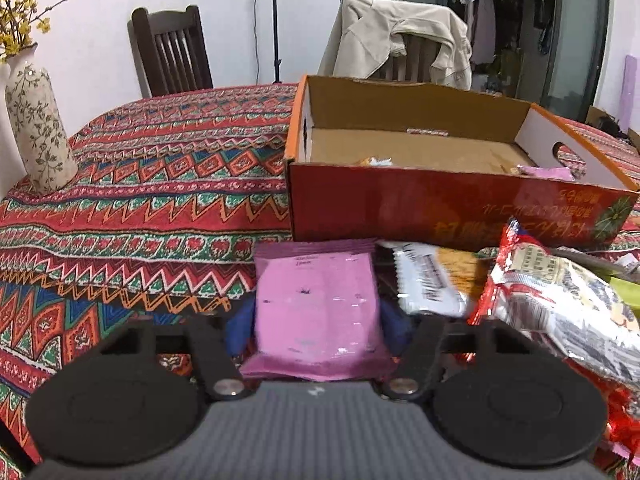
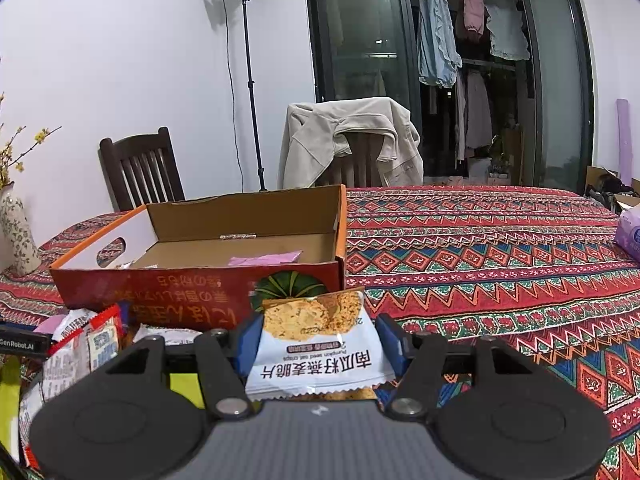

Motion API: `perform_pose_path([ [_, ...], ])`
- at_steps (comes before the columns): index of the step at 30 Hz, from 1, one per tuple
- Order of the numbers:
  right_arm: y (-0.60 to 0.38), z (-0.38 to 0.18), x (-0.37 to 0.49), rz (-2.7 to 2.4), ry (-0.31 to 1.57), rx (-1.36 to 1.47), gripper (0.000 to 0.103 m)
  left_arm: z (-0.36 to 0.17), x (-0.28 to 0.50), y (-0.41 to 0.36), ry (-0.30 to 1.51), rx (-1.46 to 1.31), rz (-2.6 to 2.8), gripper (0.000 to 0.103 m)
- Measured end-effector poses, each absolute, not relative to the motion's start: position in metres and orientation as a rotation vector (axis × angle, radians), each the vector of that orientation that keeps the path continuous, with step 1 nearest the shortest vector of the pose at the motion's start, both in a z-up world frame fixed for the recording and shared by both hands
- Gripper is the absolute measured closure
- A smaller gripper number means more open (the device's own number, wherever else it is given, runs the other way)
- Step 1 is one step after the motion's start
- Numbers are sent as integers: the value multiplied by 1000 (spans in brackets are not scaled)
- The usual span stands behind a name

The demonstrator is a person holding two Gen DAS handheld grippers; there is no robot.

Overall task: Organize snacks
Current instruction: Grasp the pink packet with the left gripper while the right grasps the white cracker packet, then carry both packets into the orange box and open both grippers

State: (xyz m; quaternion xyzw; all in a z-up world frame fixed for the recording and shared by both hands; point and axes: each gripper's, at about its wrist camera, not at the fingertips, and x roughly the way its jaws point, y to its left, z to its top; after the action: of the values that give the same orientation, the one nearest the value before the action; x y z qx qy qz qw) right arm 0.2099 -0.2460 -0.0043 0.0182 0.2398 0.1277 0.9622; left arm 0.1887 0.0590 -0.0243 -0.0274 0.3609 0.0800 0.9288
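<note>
- Two packets were held at this moment, one per gripper, and both lay short of the cardboard box [image 1: 440,200], which stood directly ahead of each set of jaws on the patterned surface [image 1: 140,200].
- Left gripper [image 1: 318,316]: its jaws were closed on the pink packet [image 1: 316,308], gripped across its width, long axis pointing forward at the box's near wall.
- Right gripper [image 2: 316,344]: its jaws were clamped on the oat crisp packet [image 2: 312,348], also lengthwise toward the box [image 2: 200,288], near its right corner.
- Neither gripper appeared clearly nearer; each would have to rise over the near wall to release inside.
- Pink packet: glossy, plain, slightly puffed. Oat crisp packet: white, crimped edges, biscuit picture, print upside down.
- Loose snacks [image 1: 560,300] lay heaped on the surface before the box; a few packets were already inside.
</note>
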Motion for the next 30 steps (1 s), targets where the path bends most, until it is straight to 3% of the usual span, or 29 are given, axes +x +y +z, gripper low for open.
perform_pose_path([
  [16,-237,0,200,285,460,4,43,-4,146,65,621,-89,167,40],
  [30,-231,42,190,287,385,-4,43,44,140,39,471,-78,93,40],
])
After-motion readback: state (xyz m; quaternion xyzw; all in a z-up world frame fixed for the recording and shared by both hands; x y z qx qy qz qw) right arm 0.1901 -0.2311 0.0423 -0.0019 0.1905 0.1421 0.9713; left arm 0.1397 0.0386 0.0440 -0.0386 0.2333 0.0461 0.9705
